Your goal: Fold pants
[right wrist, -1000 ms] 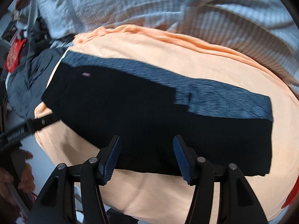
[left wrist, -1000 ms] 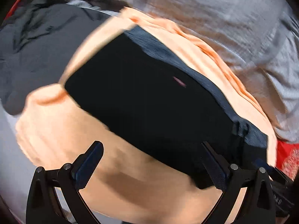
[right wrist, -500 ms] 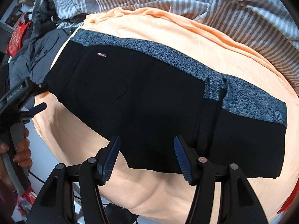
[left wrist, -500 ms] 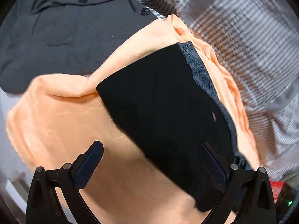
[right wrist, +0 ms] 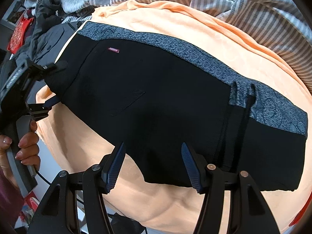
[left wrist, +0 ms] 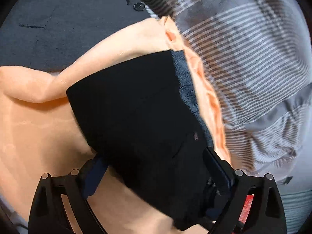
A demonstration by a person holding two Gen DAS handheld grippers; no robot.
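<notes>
Black pants [left wrist: 136, 107] with a grey patterned band lie folded into a long strip on an orange cloth [left wrist: 39, 136]. My left gripper [left wrist: 156, 173] straddles their left end, and its jaws are closing with that end between them; the pads do not visibly press. From the right wrist view the pants [right wrist: 156, 97] stretch across the cloth [right wrist: 175, 29], the left gripper [right wrist: 53, 83] sits at their left end, and a hand [right wrist: 27, 144] holds its grip. My right gripper [right wrist: 153, 150] hangs open over the pants' near edge, holding nothing.
Striped bedding [right wrist: 273, 19] lies beyond the orange cloth, and it shows again as striped bedding [left wrist: 243, 58] at the right. A dark grey shirt [left wrist: 58, 19] lies past the pants' left end. A red bag [right wrist: 18, 35] sits at far left.
My left gripper has rolled and come down onto the pants' left end, which now sits between its fingers. The right gripper has sunk closer to the near edge, still open.
</notes>
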